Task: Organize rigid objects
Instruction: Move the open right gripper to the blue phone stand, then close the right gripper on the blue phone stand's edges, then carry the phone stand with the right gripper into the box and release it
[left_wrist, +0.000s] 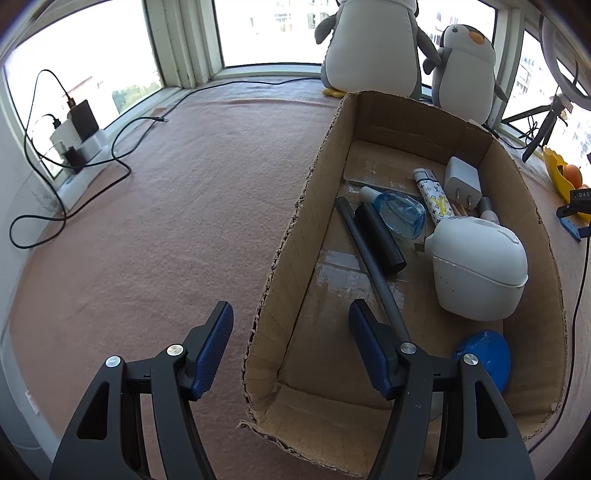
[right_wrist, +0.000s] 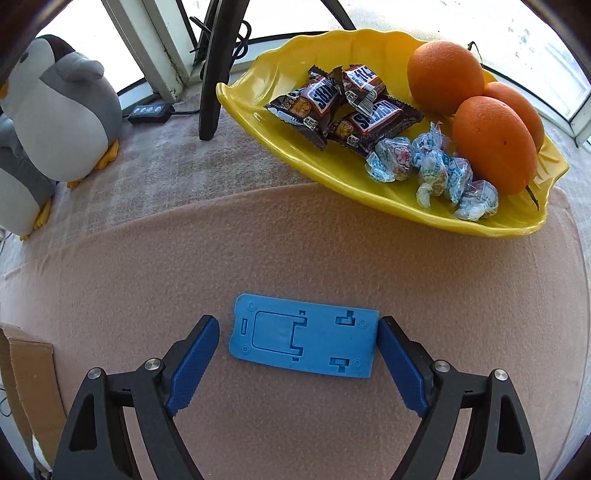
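Note:
In the left wrist view an open cardboard box stands on the pink cloth. It holds a white rounded device, a black cylinder, a grey rod, a clear blue bottle, a white plug, a patterned tube and a blue disc. My left gripper is open and straddles the box's left wall without pressing it. In the right wrist view a flat blue plastic piece lies on the cloth between the open fingers of my right gripper; the left pad stands clear of it.
A yellow dish with oranges and wrapped sweets sits just beyond the blue piece. Plush penguins stand by the window. A power strip and black cables lie at the far left. A box corner shows at the left.

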